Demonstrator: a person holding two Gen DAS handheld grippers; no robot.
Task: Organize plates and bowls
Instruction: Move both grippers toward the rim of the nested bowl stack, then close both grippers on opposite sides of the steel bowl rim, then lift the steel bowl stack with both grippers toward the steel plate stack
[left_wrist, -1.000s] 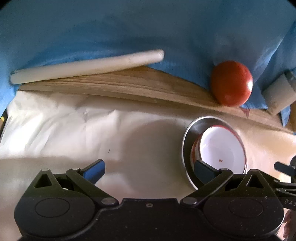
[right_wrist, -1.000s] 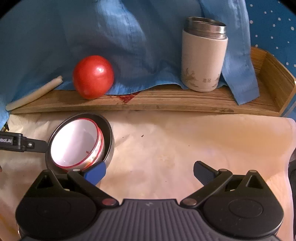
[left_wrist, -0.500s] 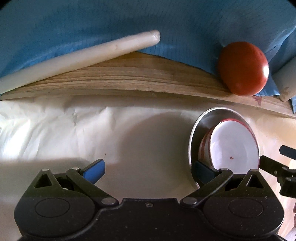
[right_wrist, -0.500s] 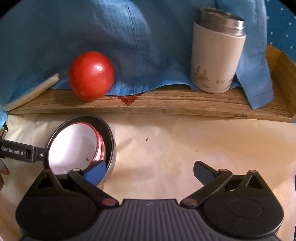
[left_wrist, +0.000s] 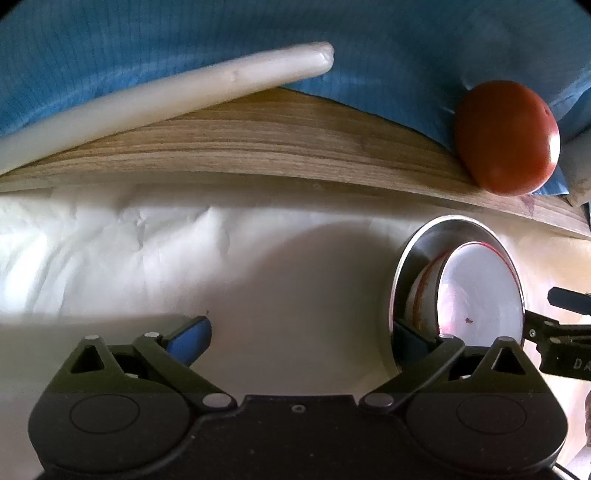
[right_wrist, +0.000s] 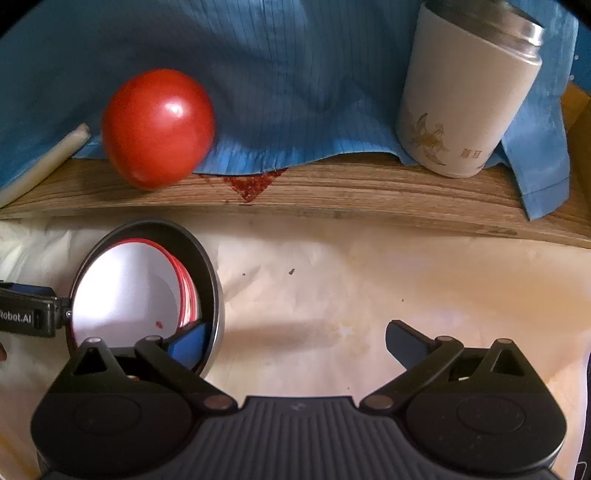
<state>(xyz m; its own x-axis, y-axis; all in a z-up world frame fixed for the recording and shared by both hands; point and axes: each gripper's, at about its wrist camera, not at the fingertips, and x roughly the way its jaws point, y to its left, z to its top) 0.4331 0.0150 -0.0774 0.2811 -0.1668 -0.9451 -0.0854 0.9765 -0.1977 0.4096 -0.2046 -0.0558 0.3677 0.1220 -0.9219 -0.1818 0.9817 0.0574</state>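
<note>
Both tongs have been brought closer to the white red-rimmed bowl (right_wrist: 125, 291) nested in the steel bowl (right_wrist: 212, 280). The left gripper (left_wrist: 301, 334) and right gripper (right_wrist: 295, 338) are spread, empty; the stack could be tipped by either nearby fingertip.

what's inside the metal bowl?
The metal bowl holds a red-rimmed white bowl, tilted, with a small red speck inside. The metal bowl's bottom beneath it is covered.
</note>
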